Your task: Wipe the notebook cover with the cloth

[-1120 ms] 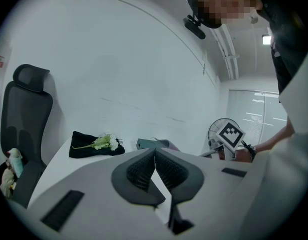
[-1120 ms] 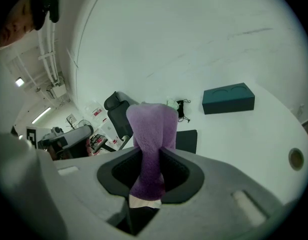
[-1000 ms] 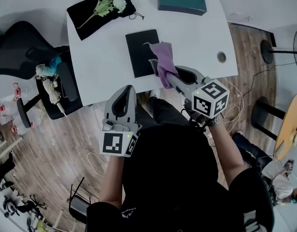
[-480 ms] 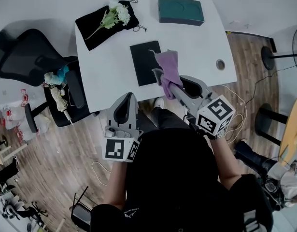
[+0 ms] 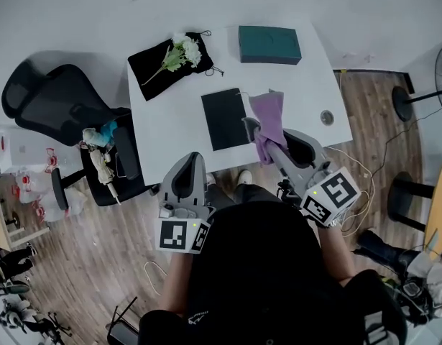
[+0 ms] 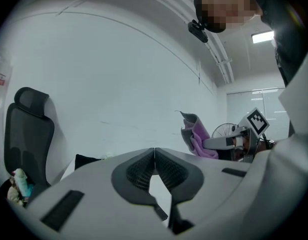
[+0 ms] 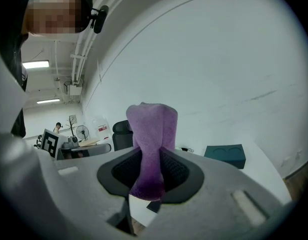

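A black notebook [image 5: 226,118] lies flat near the front edge of the white table [image 5: 170,124]. My right gripper [image 5: 259,132] is shut on a purple cloth [image 5: 269,124], which it holds up in the air just right of the notebook and above the table's front edge. In the right gripper view the cloth [image 7: 151,146] stands pinched between the jaws and hides most of what lies ahead. My left gripper [image 5: 190,165] is shut with nothing in it, low and in front of the table, left of the notebook. From the left gripper view the cloth [image 6: 200,138] shows at the right.
A black pouch [image 5: 169,67] with white flowers [image 5: 183,50] lies at the table's back left. A dark green box [image 5: 269,44] sits at the back right; a round cable hole [image 5: 326,117] is near the right edge. A black office chair [image 5: 66,117] stands left of the table.
The view has shifted, so the table sits lower and further right in frame. My right gripper with the cloth has drawn back off the notebook toward its right side. The left gripper stays shut.
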A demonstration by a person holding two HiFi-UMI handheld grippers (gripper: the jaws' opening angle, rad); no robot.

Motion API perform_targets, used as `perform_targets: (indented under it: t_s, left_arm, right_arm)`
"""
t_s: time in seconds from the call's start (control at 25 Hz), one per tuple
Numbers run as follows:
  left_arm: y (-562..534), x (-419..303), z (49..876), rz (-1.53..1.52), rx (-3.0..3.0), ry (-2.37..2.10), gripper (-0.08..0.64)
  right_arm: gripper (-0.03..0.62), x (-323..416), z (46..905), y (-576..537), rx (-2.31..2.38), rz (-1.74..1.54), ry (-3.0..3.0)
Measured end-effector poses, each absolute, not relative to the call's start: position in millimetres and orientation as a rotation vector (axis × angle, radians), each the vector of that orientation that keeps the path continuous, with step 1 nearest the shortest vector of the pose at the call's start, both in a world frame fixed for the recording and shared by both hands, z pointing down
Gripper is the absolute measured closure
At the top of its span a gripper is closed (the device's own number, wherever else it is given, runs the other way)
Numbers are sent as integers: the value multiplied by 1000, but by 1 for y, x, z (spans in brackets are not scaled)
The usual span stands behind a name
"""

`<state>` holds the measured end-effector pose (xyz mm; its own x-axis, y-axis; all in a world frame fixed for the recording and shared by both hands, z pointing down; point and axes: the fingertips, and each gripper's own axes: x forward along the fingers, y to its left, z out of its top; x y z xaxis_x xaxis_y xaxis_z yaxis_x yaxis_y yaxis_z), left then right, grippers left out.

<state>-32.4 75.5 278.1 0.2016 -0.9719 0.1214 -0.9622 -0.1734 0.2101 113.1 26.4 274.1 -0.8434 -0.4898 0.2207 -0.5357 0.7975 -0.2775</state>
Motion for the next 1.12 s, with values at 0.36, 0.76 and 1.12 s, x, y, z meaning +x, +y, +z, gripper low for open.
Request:
perform_targets:
  t_s: [0.36,0.76,1.12]
  left_arm:
    - [72,-30,226,-129,2317,-1885,554]
    - [76,-50,197,-166,2304,-2002,554]
    - [88,-52,201,-197,2268,-2031,554]
  right_arm:
    - [495,134,217,20,933,355,-2928]
    - [495,141,189,18,978,290,-2974]
    - [495,138,188,19,951,290,-2990]
